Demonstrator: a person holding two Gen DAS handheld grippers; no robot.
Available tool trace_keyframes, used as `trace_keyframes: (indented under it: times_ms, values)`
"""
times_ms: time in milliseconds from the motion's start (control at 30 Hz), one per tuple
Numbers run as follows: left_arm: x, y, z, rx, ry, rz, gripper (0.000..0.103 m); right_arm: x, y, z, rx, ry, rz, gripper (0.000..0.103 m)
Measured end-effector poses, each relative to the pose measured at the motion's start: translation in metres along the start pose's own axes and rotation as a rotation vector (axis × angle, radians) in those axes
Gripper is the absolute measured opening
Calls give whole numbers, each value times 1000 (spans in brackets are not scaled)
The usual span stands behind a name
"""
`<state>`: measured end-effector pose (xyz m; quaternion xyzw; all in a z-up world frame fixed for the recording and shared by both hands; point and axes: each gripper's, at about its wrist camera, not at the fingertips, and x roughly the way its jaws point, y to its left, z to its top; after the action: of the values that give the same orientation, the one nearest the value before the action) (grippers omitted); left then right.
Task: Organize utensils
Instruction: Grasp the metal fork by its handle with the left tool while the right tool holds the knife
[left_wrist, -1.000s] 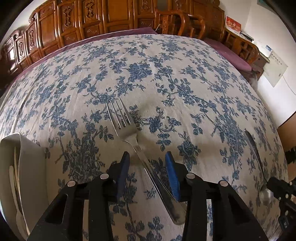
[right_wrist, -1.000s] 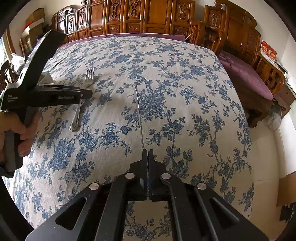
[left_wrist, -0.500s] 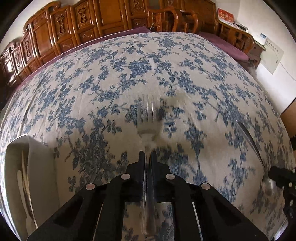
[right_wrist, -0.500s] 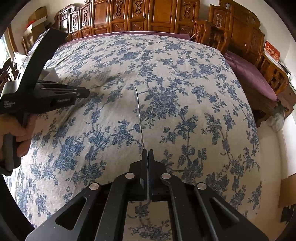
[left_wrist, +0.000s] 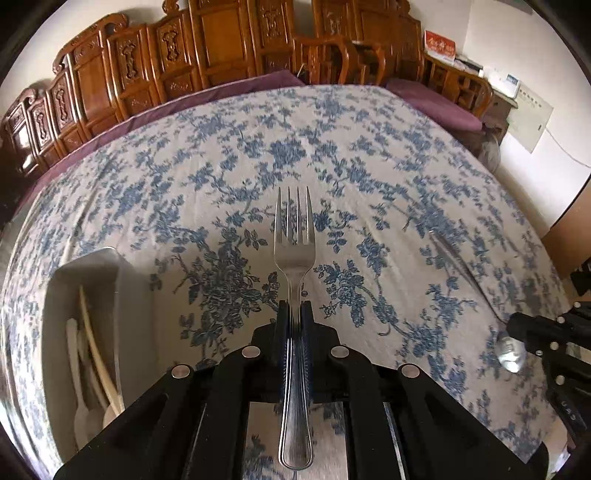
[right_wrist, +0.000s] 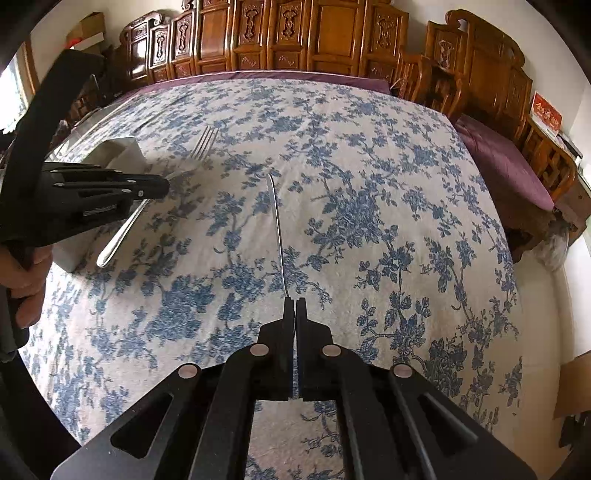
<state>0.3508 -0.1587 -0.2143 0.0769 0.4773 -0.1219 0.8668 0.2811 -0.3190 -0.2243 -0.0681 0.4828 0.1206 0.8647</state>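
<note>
My left gripper (left_wrist: 294, 306) is shut on the handle of a steel fork (left_wrist: 293, 236) and holds it above the blue-flowered tablecloth, tines pointing away. The fork also shows in the right wrist view (right_wrist: 201, 146), held by the left gripper (right_wrist: 164, 186). My right gripper (right_wrist: 294, 301) is shut on a thin steel knife (right_wrist: 277, 229), seen edge-on and pointing away. In the left wrist view the knife (left_wrist: 452, 254) and right gripper (left_wrist: 511, 325) are at the right. A white utensil tray (left_wrist: 129, 295) with pale utensils lies at the left.
The tray's corner (right_wrist: 123, 151) shows behind the left gripper in the right wrist view. Carved wooden chairs (left_wrist: 221, 51) line the far side of the table, with purple cushions (right_wrist: 506, 162) at the right. The table edge drops off on the right.
My left gripper closed on the fork and lifted it off the cloth. The tray has come closer in the left view. My right gripper stays shut on the knife.
</note>
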Motion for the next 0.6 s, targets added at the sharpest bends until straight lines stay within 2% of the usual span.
trace_keyframes:
  times_ms: [400,600]
  values:
    - [-52,11,-7,9,-62,-12,6,-19,31,13,-30,-28,6,2]
    - [-73,31,-12,4,-82,0,6,-23,51,21,-56,-36,16,2]
